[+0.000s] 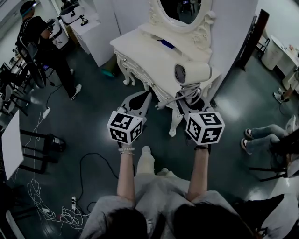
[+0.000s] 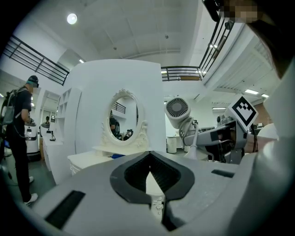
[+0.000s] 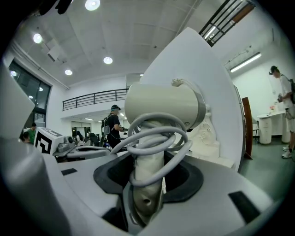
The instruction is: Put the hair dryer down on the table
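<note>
Dryer (image 1: 191, 73) is up in the air in our right gripper (image 1: 184, 100), not yet on the table (image 1: 140, 51). From the head view it hangs over the table's near right corner, with the barrel lying crosswise and its round grille turned to the left. In the right gripper view the jaws pinch the dryer's (image 3: 163, 108) handle from both sides, the right gripper (image 3: 147, 184) holding it upright so that the barrel sits on top. A grey cord (image 3: 156, 133) is looped several times round the handle just above the jaws. Our left gripper (image 1: 138, 100) is held to the left of the right one, near the table's front edge and touching nothing. In the left gripper view the tips of the left gripper (image 2: 150, 173) meet, with only the hollow between the dark pads showing and nothing caught in it. That view also shows the dryer (image 2: 177, 110) off to the right, higher than the tabletop. An oval mirror (image 1: 180, 11) stands at the far side of the table. A person (image 1: 42, 42) in dark clothes stands well away at the far left.
</note>
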Available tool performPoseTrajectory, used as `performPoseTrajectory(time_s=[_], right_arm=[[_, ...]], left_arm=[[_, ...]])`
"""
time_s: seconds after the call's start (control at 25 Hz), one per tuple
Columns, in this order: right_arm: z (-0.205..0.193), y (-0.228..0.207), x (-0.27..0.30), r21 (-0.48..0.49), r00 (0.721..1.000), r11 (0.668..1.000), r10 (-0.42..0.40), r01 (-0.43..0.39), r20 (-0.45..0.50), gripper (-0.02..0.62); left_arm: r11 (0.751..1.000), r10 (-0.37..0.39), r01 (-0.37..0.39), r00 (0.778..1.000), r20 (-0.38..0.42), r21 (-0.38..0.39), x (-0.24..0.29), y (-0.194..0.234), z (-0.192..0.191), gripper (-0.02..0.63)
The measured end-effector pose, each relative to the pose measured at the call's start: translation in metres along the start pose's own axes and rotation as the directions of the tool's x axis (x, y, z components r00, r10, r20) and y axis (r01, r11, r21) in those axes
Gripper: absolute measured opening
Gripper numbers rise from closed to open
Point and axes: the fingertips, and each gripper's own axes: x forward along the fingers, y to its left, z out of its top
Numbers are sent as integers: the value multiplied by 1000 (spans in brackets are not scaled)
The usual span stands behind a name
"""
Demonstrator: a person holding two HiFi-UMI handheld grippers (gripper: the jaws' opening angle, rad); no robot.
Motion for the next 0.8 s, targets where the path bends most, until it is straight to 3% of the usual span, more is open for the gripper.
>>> performPoseTrajectory(time_s=[0.28, 0.8], right_arm=[[-7, -22, 34, 14, 999, 1000, -23, 24, -36, 184], [3, -36, 148, -7, 996, 1000, -30, 29, -89, 184]], left_arm=[[1000, -4, 4, 1000, -16, -16, 22, 23, -10, 5], [999, -39, 38, 999, -17, -36, 94, 116, -9, 5]])
